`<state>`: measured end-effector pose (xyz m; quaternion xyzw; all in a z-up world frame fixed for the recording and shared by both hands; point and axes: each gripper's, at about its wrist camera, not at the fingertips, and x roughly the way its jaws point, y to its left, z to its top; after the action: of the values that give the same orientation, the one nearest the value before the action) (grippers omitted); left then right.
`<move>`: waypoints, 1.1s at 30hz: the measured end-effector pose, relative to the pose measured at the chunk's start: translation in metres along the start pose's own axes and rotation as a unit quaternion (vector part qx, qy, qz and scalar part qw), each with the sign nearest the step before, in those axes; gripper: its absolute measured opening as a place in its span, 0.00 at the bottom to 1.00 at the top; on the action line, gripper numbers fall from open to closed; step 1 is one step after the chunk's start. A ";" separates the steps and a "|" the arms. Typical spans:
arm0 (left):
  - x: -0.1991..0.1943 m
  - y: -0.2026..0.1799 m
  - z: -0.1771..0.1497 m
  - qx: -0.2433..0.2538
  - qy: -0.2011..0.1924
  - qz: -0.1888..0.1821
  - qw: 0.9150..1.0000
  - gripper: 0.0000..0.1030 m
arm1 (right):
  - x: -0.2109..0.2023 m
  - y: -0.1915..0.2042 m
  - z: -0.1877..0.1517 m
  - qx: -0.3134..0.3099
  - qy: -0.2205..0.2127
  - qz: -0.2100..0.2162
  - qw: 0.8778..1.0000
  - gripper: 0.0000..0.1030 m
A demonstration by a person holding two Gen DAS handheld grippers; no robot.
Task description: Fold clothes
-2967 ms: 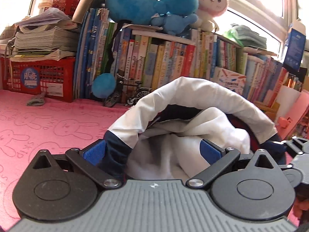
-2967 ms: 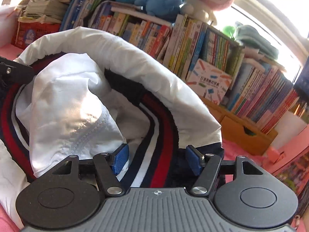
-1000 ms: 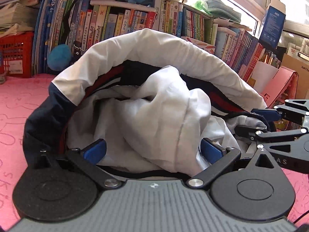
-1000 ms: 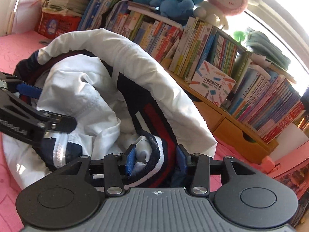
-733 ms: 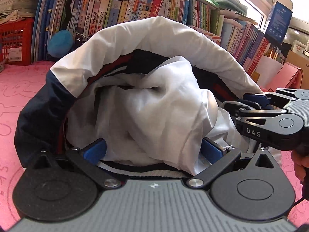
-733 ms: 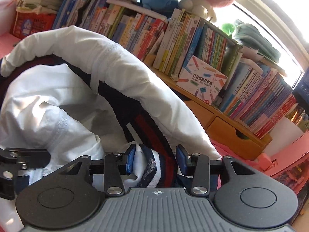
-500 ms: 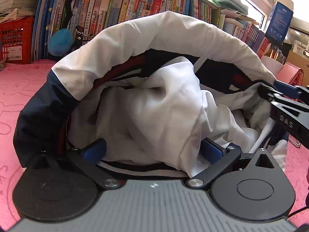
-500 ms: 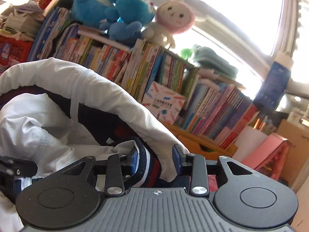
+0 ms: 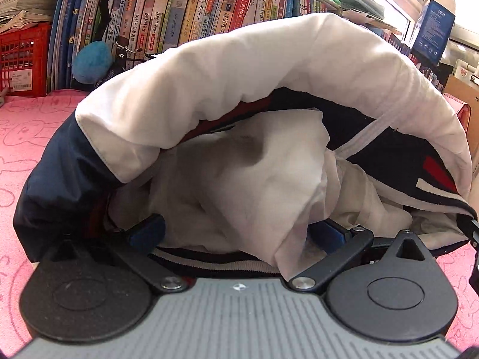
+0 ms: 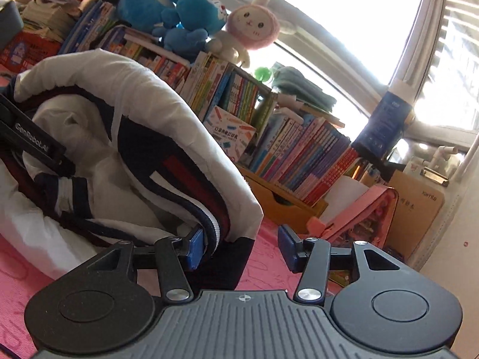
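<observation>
Jacket (image 9: pixel 269 95), white and navy with a red stripe, heaped on the pink tabletop (image 9: pixel 27 125) before a row of books (image 10: pixel 299 149). Left claw (image 9: pixel 236 233) spread wide, white cloth bunched between its pads. Right claw (image 10: pixel 239 248) opening; jacket's striped hem lies against its left pad, right pad clear.

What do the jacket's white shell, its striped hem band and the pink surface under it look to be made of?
White shell: thin, smooth woven fabric, probably nylon or polyester; matte, fine crinkles. Striped hem band: rib knit, with visible ribs in navy, white and red. Pink surface: soft, matte mat or cloth with an outlined bunny pattern; exact material unclear.
</observation>
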<state>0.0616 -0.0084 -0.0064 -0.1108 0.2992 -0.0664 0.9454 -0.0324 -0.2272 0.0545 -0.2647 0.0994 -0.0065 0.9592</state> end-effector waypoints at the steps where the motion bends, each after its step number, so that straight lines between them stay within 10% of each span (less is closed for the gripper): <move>1: 0.000 0.001 0.000 -0.001 0.000 0.000 1.000 1.00 | -0.007 0.001 0.004 -0.004 -0.019 0.012 1.000 0.50; 6: -0.001 0.003 -0.003 -0.001 0.001 0.000 1.000 1.00 | -0.015 0.025 0.025 -0.073 -0.070 0.014 0.995 0.45; 11: -0.003 0.007 -0.005 -0.001 0.001 0.000 1.000 1.00 | 0.027 0.053 0.032 -0.141 -0.018 0.034 0.989 0.40; 21: -0.007 0.015 -0.012 0.001 0.002 0.001 1.000 1.00 | 0.076 0.056 0.047 -0.114 0.003 0.020 0.993 0.40; 26: -0.010 0.020 -0.016 0.001 0.002 0.000 1.000 1.00 | 0.066 0.031 0.066 0.031 -0.022 0.044 0.998 0.23; 33: -0.030 0.022 -0.028 0.015 -0.030 0.016 0.999 1.00 | 0.000 -0.025 0.099 0.188 -0.116 0.075 0.972 0.10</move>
<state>0.0227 0.0139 -0.0173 -0.0941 0.2712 -0.0524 0.9565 -0.0124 -0.1983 0.1502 -0.0699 0.0040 0.0775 0.9945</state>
